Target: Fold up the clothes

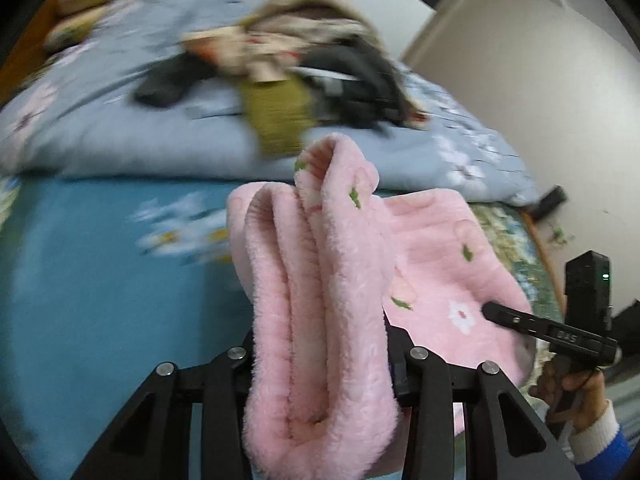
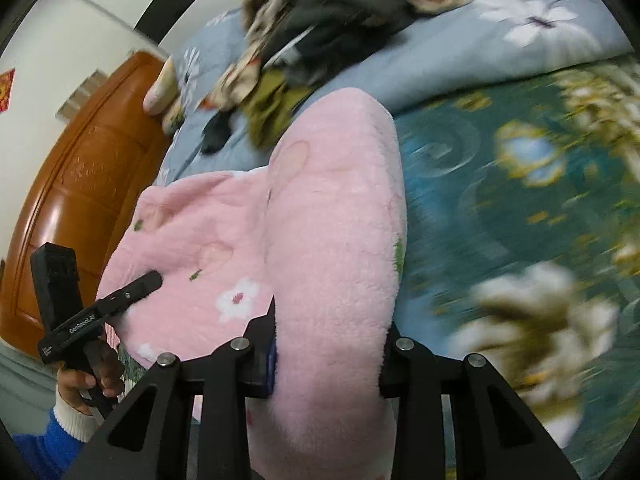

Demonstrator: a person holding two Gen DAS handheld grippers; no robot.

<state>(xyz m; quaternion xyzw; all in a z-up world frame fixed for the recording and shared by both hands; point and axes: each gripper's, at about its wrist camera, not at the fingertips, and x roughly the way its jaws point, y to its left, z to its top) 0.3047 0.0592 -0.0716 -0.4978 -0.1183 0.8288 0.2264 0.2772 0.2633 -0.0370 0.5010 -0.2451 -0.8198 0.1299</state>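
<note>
Pink fleece garment held up in both grippers, mid-fold, with a heap of clothes waiting behind.

The left gripper has its jaws closed on a thick bunched roll of the fluffy pink fleece garment with small white flowers, and the right gripper clamps another doubled-over edge of it; the fingertips themselves are buried in the pile. Between the two grips the garment hangs slack above the teal floral bedsheet, part of it draping toward the bed's edge. I judge this piece only partly folded: it is gathered, not yet laid flat in a neat stack. Further back, a jumbled heap of dark, olive and patterned clothes lies unfolded on the grey-blue flowered quilt, so much work seems left.
</note>
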